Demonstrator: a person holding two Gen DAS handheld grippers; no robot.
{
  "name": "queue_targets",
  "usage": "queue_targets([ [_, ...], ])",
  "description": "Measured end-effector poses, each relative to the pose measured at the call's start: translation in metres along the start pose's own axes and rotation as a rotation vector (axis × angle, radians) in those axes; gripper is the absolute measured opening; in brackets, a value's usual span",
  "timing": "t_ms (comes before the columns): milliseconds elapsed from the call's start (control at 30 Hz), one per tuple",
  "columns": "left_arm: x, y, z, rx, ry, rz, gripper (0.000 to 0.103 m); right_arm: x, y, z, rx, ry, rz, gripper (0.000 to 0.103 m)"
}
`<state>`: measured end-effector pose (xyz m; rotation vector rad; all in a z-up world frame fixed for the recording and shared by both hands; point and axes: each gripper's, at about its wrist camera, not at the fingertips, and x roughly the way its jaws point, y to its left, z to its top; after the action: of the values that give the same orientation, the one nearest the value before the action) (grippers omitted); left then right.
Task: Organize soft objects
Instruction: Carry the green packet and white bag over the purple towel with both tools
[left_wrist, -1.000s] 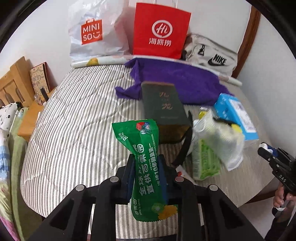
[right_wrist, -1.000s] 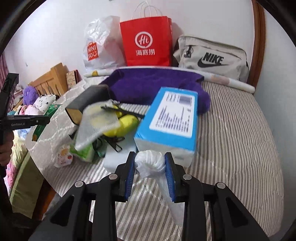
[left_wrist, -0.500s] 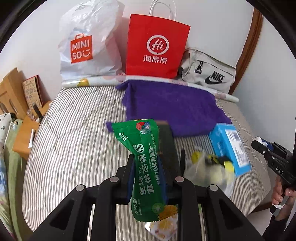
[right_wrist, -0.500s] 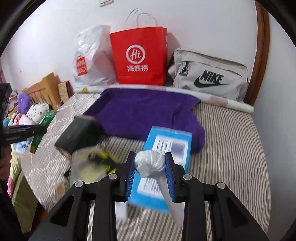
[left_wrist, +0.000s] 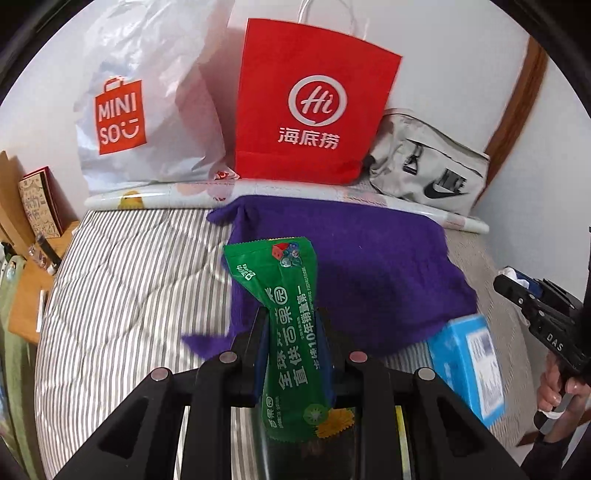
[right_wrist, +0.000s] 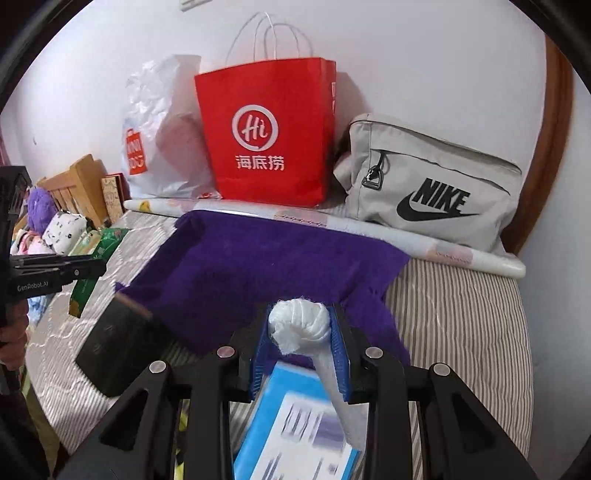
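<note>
On the striped bed (left_wrist: 122, 295), a purple cloth (left_wrist: 369, 266) lies near the far edge; the left gripper (left_wrist: 291, 332) grips a green packet (left_wrist: 288, 314), the right gripper (right_wrist: 300, 332) a knotted white bag (right_wrist: 299, 325).

I am wearing a dark sleeve (left_wrist: 550, 454) and showing two matte black tools, each with angular struts, round silver screw heads and ribbed blue pads (right_wrist: 338, 354), my right tool (left_wrist: 517, 278) lettered DAS in white, my left tool (right_wrist: 98, 267) lettered GenRobot.AI.
</note>
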<state>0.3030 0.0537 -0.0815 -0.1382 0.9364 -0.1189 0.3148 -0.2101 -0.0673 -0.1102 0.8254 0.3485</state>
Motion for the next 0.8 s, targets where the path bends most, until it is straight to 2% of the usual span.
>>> queue_targets([
  [400,0.093,0.004,0.049,-0.004,0.124,-0.018,0.023,0.085,-0.016,0.024,-0.007,0.116,0.004,0.031],
  [667,0.133,0.000,0.066,0.006,0.174,-0.016,0.023,0.127,-0.017,0.023,-0.042,0.215,0.021,0.032],
  [800,0.145,0.003,0.070,0.007,0.186,-0.009,0.023,0.141,-0.021,0.023,-0.037,0.235,0.036,0.032],
])
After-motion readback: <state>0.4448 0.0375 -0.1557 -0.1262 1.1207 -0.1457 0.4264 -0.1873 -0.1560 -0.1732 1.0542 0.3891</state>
